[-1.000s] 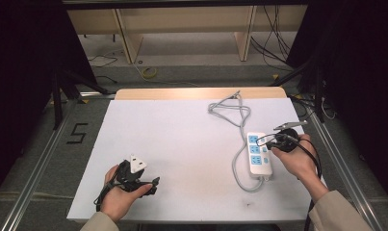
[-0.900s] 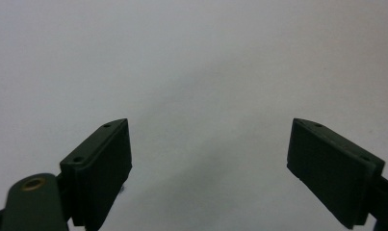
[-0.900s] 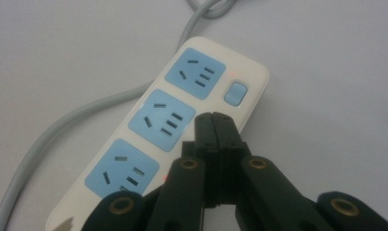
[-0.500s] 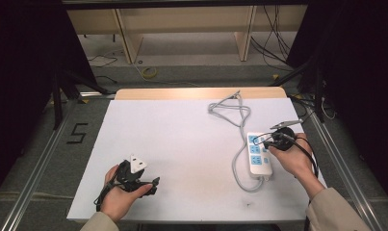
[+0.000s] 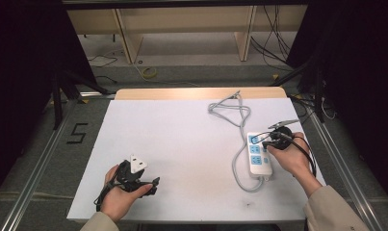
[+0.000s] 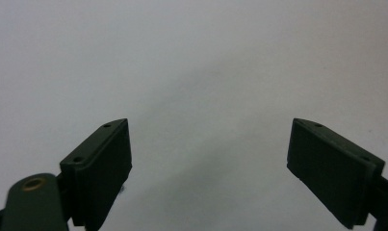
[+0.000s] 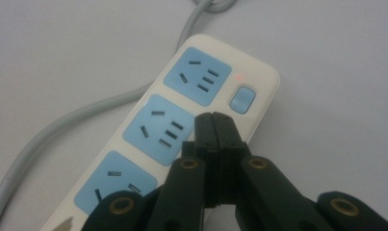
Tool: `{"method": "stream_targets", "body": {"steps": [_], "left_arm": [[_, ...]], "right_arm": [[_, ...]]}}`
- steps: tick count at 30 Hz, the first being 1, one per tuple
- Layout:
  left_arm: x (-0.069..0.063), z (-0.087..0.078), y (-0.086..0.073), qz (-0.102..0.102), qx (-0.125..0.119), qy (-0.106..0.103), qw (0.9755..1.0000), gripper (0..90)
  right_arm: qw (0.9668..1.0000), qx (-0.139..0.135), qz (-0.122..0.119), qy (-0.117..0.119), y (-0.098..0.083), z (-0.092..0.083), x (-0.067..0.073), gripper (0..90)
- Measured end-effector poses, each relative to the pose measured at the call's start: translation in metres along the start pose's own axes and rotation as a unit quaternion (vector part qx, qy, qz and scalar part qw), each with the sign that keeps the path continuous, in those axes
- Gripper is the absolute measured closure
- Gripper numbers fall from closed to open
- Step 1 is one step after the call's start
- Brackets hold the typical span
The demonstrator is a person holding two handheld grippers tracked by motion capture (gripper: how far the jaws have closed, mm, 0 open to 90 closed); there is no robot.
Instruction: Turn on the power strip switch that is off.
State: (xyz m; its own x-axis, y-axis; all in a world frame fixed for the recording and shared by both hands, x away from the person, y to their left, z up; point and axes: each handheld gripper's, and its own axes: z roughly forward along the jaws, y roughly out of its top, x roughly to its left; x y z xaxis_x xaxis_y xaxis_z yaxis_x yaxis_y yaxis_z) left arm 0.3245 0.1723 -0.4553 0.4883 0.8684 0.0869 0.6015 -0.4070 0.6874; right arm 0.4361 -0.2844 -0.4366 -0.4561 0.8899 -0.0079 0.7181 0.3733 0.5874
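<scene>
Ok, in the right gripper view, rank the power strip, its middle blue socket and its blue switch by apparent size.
1. power strip
2. middle blue socket
3. blue switch

The shut right gripper covers part of the strip; the order holds.

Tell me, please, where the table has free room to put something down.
The wide middle of the table, between the left gripper and the power strip, is bare, as is the far left part. The right side is crowded by the strip, its looped cable and the right gripper.

Black hand-held gripper (image 5: 155, 184), brass screws, beige sleeves (image 5: 333, 211)
</scene>
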Motion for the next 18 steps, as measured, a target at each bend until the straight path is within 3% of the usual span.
{"method": "stream_targets", "body": {"steps": [18], "left_arm": [[0.0,0.0001,0.0001,0.0,0.0,0.0,1.0,15.3]], "right_arm": [[1.0,0.009,0.002,0.001,0.0011,0.0045,-0.0015,90.0]]}}
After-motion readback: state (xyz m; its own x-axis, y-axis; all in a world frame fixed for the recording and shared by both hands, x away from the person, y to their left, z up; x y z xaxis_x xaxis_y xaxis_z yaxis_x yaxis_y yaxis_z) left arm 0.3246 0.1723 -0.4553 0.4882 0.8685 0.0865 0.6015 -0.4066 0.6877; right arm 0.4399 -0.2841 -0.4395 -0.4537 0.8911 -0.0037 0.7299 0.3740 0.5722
